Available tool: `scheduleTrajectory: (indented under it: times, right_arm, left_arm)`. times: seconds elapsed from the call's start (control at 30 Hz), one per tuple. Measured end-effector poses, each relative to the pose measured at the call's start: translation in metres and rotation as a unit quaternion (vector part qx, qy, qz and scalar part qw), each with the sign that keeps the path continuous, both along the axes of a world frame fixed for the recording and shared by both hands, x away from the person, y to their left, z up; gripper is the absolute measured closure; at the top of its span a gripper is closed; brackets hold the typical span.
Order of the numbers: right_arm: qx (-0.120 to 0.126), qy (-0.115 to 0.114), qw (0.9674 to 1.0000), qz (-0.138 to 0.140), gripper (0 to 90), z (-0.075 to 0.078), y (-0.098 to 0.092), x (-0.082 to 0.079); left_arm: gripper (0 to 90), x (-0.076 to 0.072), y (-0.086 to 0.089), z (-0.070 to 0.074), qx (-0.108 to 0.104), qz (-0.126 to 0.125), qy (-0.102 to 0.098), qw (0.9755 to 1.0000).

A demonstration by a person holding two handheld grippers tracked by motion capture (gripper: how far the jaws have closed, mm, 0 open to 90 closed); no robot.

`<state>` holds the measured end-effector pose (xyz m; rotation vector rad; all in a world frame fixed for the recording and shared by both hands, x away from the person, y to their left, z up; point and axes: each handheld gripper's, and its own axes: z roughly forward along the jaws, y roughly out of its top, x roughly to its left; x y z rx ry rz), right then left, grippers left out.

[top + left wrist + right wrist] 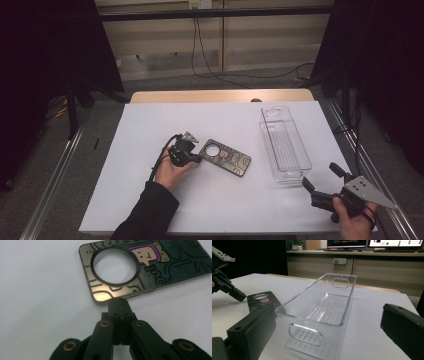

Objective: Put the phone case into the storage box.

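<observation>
Closest to the lens in the left gripper view, the left claw (119, 305) has its two black jaws pressed together with nothing between them, their tips just at the short edge of the phone case (140, 267), right by the corner near the round camera hole; whether they touch that edge is hard to tell. That case lies flat near the middle of the worktop (150, 200), printed side up, its long axis slanting from the hole end by the left claw toward the near right corner. Its far end is cut off in the left gripper view. Well apart, toward the right edge, stands a clear plastic bin (285, 145), long axis running from near edge to far. By the near right corner the right claw (322, 177) hovers with jaws spread wide, holding nothing, aimed at the bin's near end.
</observation>
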<state>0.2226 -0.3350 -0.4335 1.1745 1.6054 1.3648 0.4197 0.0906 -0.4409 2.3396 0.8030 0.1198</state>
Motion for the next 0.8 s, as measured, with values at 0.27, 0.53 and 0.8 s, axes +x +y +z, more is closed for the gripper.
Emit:
scheduleTrajectory:
  times: [0.27,0.53,0.8]
  right_arm:
    - [0.001,-0.001,1.0000,0.000,0.0,0.001,0.001,0.000]
    - [0.002,-0.002,1.0000,0.002,0.0,0.001,0.000,-0.001]
    - [0.003,-0.002,1.0000,0.002,0.0,0.001,0.000,-0.001]
  left_arm:
    - [90.0,-0.009,-0.001,0.015,-0.052,-0.009,-0.017,0.9984]
    - [90.0,-0.017,-0.010,0.022,-0.083,-0.030,-0.026,0.9957]
    - [90.0,-0.019,-0.024,0.024,-0.097,-0.045,-0.030,0.9939]
